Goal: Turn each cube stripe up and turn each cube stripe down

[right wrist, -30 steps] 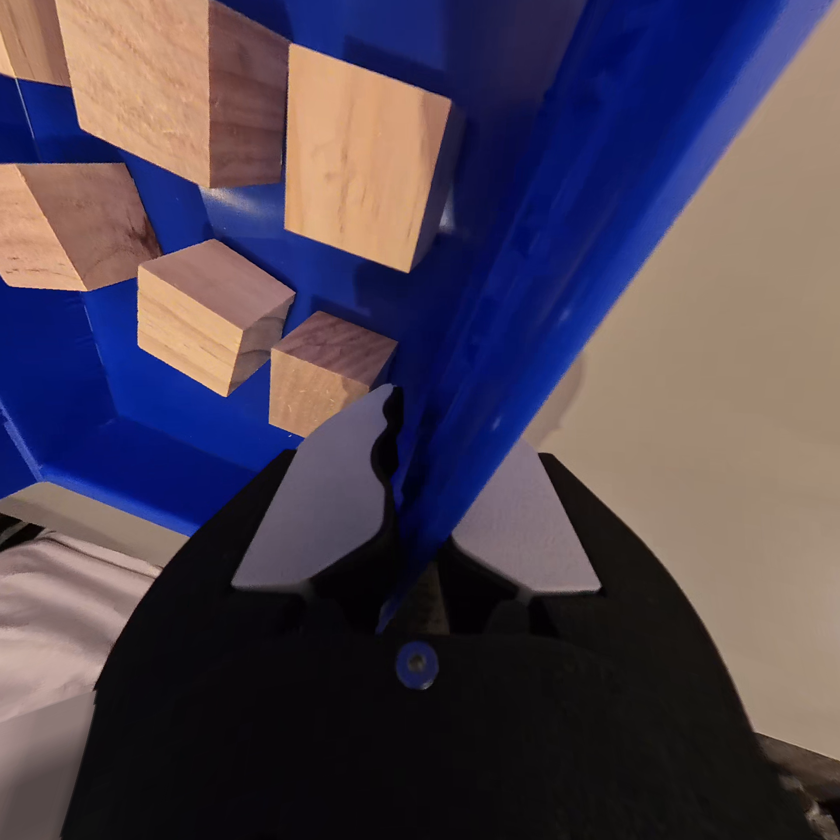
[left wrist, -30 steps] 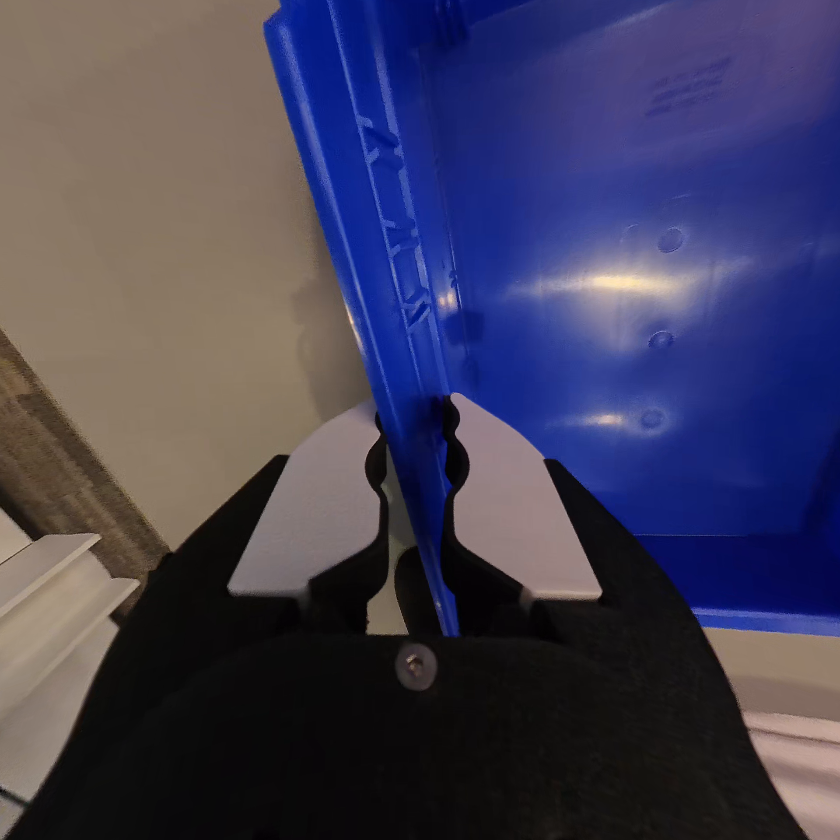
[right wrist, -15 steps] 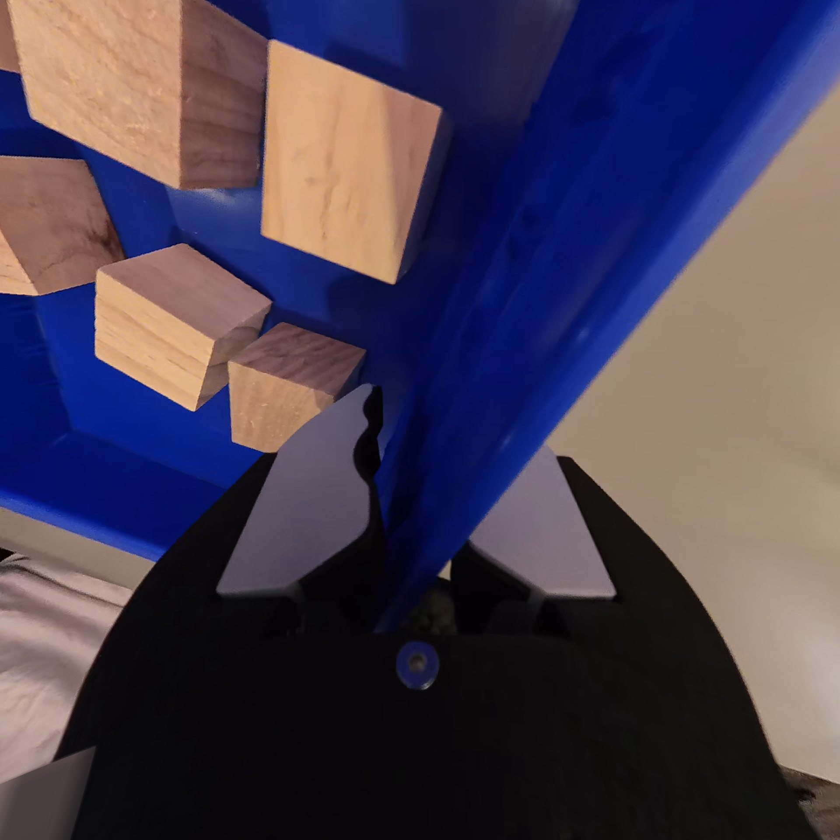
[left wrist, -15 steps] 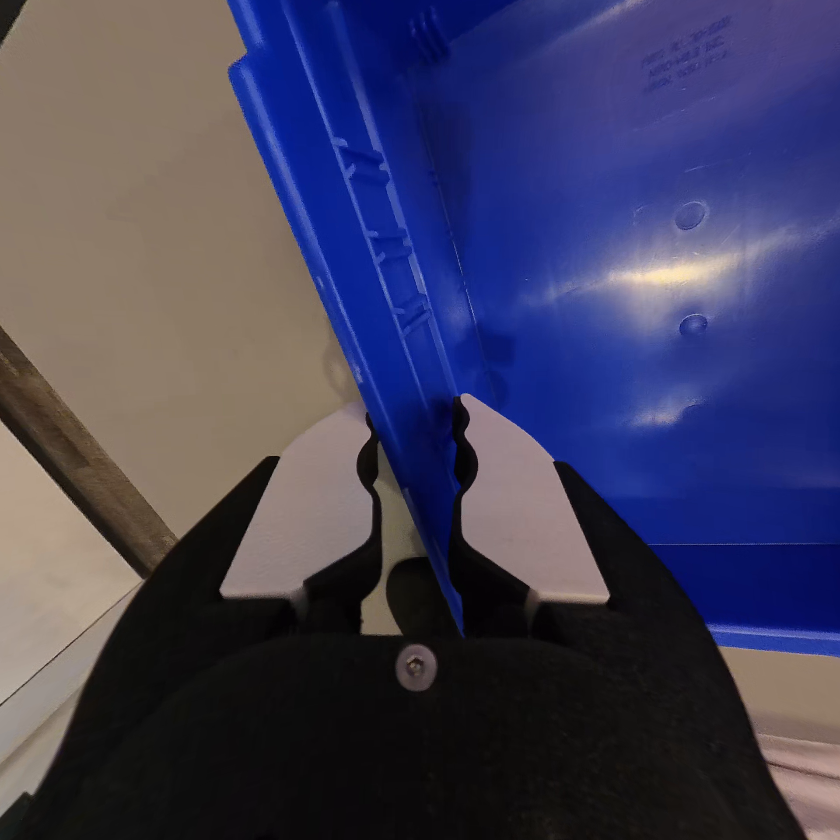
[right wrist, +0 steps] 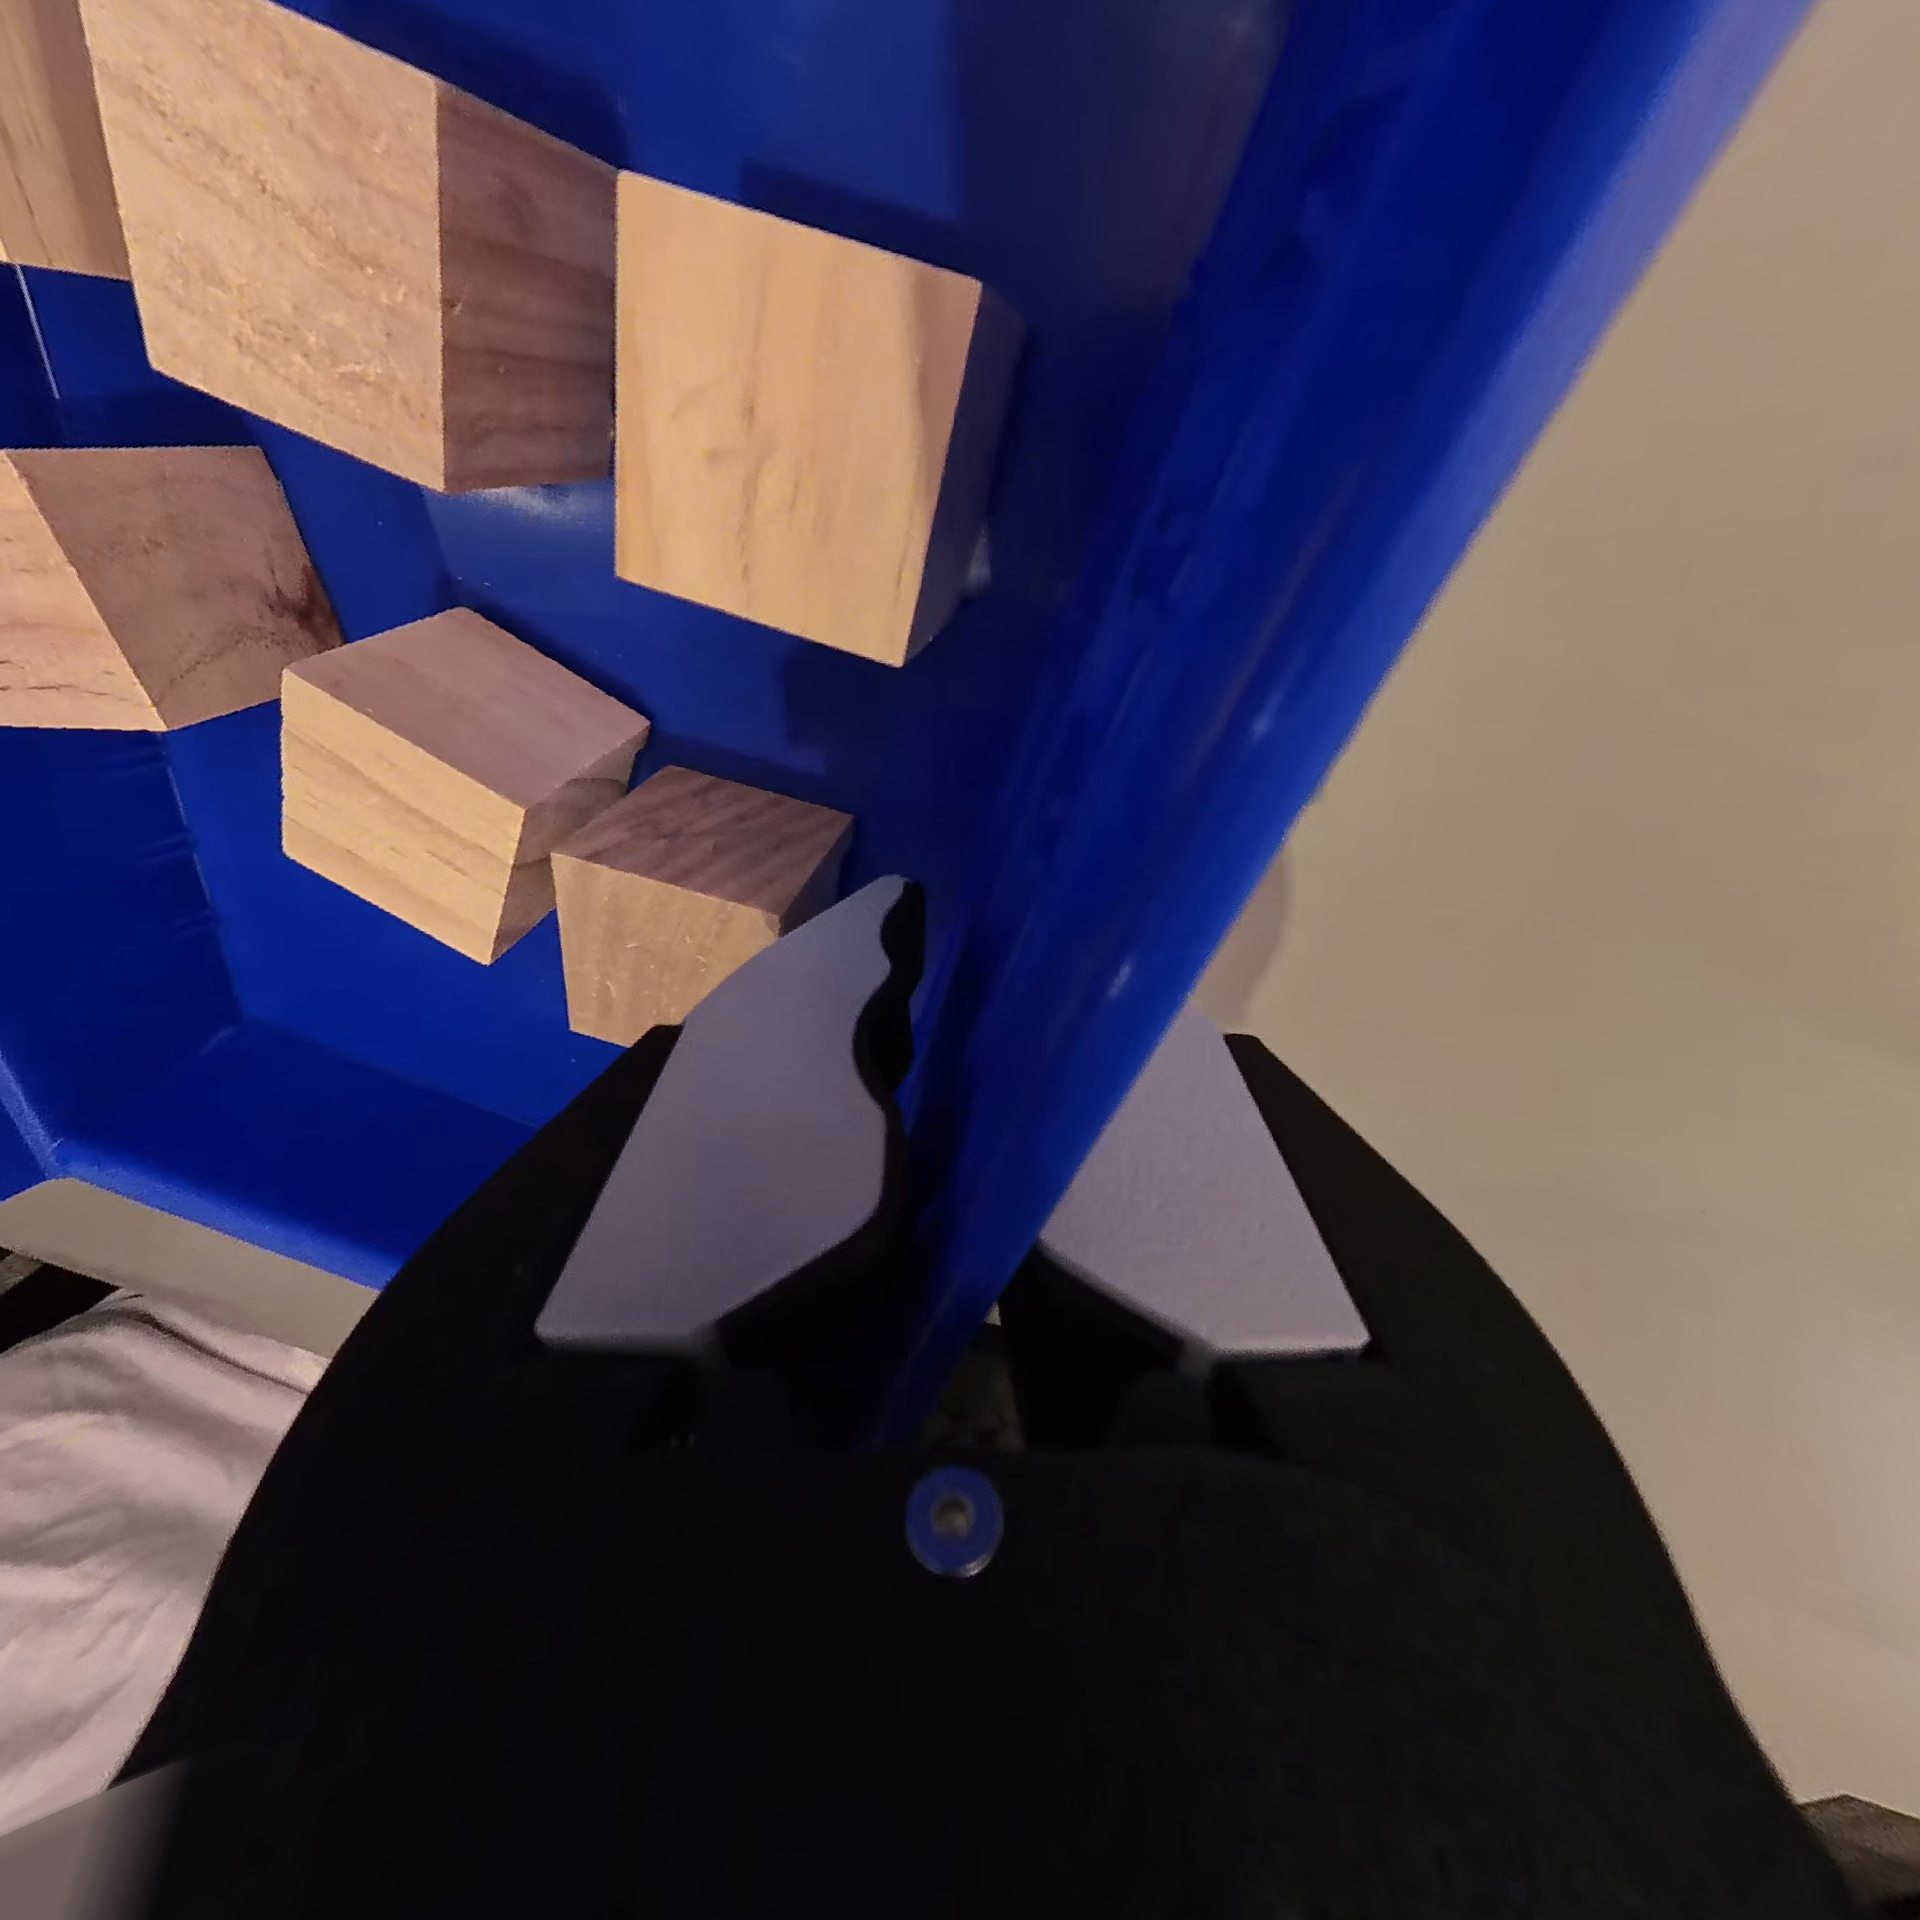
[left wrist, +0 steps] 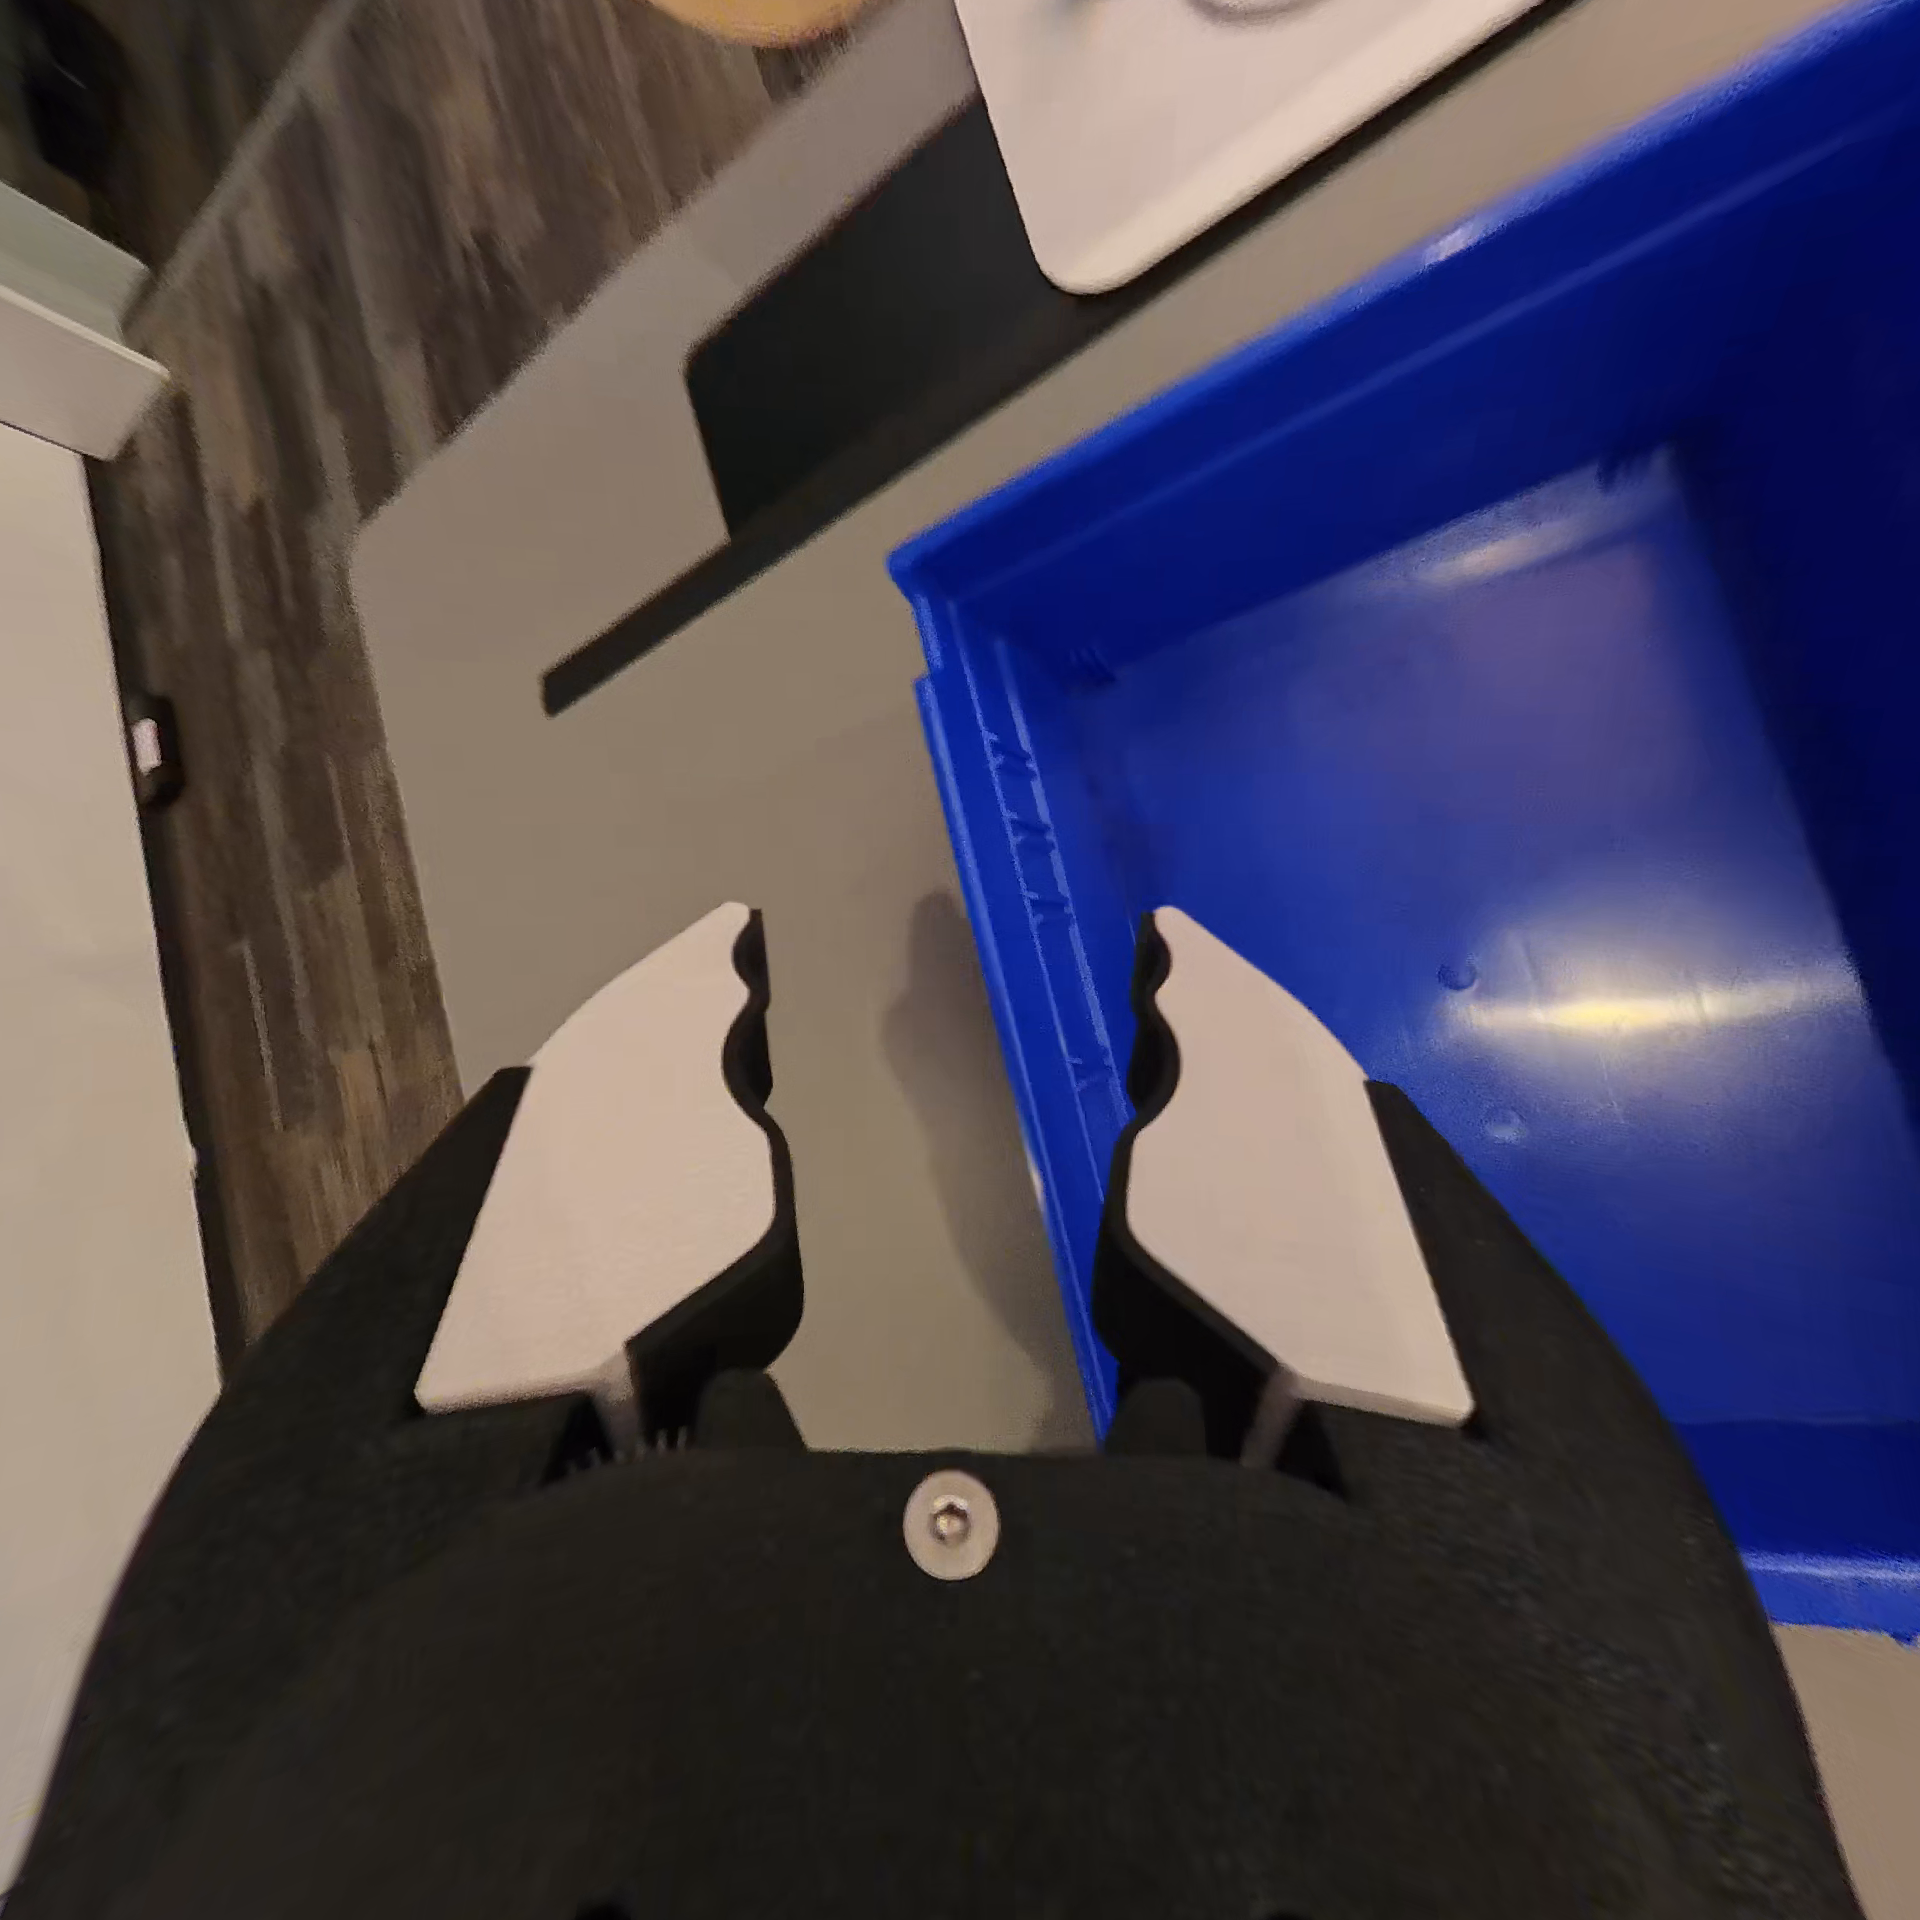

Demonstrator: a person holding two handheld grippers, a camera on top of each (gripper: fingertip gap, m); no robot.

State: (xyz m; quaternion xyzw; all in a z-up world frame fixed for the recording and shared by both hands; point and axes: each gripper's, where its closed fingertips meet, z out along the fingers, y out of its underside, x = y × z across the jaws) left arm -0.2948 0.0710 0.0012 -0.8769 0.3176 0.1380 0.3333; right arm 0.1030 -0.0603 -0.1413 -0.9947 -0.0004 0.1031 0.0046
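Jaws of the left gripper (left wrist: 951, 1039) stand wide apart and hold nothing. In the left wrist view the side wall of the glossy blue plastic bin (left wrist: 1049, 1039) passes between them, close to the right-hand finger, but I see no contact on either side, so this gripper is released from the wall. The bin floor on this side is bare and shines under the light. The bin rests on a pale grey tabletop (left wrist: 644, 831); farther away lie a flat black board (left wrist: 831, 436) and a white rounded panel (left wrist: 1195, 125). This view is blurred, so what the orange-tan shape at the top edge is, I cannot say.

In the right wrist view the jaws of the right gripper (right wrist: 997, 1049) are clenched on the opposite side wall of the bin (right wrist: 1195, 727): one finger is inside, the other outside, and the blue wall runs down deep between them. My judgement is that this grip is there to steady or tilt the bin. The plain wooden cubes (right wrist: 769, 416) lie scattered on the bin floor near this wall, about six of them, and the nearest small one (right wrist: 675, 894) is just beside the inner finger. No stripe shows on any face that is visible, so which way each cube is turned cannot be told. A white cloth (right wrist: 125, 1507) shows at the lower left.
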